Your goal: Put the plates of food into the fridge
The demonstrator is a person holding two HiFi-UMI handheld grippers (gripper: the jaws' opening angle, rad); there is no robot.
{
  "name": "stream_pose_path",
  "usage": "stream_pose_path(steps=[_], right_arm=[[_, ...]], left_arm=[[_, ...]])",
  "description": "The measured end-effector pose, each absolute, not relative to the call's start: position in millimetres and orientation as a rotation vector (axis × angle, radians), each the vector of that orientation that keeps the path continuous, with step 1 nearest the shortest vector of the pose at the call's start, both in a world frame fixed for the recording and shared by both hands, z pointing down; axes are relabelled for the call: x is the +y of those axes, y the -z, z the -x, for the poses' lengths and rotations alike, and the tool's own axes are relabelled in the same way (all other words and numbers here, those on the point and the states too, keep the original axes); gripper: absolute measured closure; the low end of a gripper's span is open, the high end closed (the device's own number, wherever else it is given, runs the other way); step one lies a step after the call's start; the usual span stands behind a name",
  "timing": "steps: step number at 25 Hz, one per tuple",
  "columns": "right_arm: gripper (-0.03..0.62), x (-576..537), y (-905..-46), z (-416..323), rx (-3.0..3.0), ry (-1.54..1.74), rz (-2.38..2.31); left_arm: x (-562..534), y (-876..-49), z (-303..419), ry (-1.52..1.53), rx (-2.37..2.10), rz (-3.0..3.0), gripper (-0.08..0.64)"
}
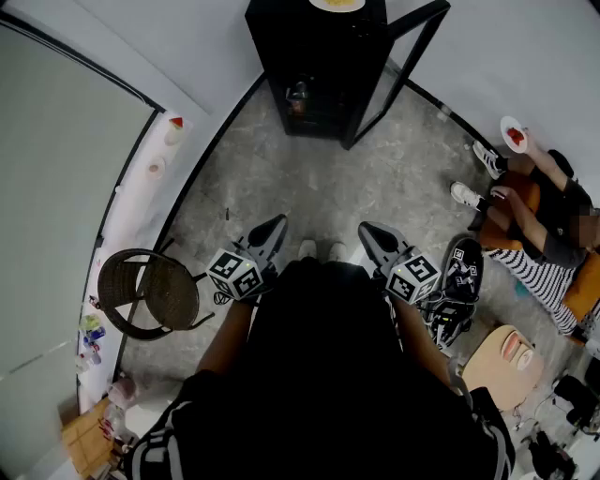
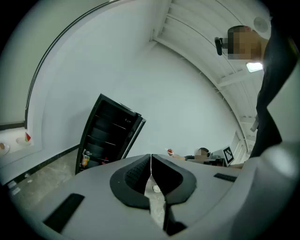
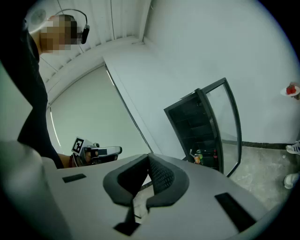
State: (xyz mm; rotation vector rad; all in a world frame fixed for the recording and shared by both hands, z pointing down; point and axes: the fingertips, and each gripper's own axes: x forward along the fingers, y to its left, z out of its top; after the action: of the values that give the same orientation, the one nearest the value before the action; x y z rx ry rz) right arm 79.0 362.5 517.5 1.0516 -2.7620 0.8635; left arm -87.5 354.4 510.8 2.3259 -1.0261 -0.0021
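A black fridge stands against the far wall with its glass door swung open; it also shows in both gripper views, fridge and fridge. A plate of yellow food lies on top of it. A white plate with red food is held up by a seated person at the right, plate. Two more plates rest on the window sill at left. My left gripper and right gripper hang in front of me, both shut and empty, left gripper, right gripper.
A seated person in a striped top occupies the right side, feet stretched onto the floor. A dark wicker chair stands at left by the sill. A spare gripper and a wooden stool sit at lower right.
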Motion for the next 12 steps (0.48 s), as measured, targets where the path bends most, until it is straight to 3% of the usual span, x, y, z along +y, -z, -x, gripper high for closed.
stream_pose_path(steps=[12], right_arm=[[0.568,365.6,-518.6,-86.7,-2.79,-0.883,-1.041]], left_arm=[[351.3,-511.4,80.9,0.008,-1.041,-2.327,0.535]])
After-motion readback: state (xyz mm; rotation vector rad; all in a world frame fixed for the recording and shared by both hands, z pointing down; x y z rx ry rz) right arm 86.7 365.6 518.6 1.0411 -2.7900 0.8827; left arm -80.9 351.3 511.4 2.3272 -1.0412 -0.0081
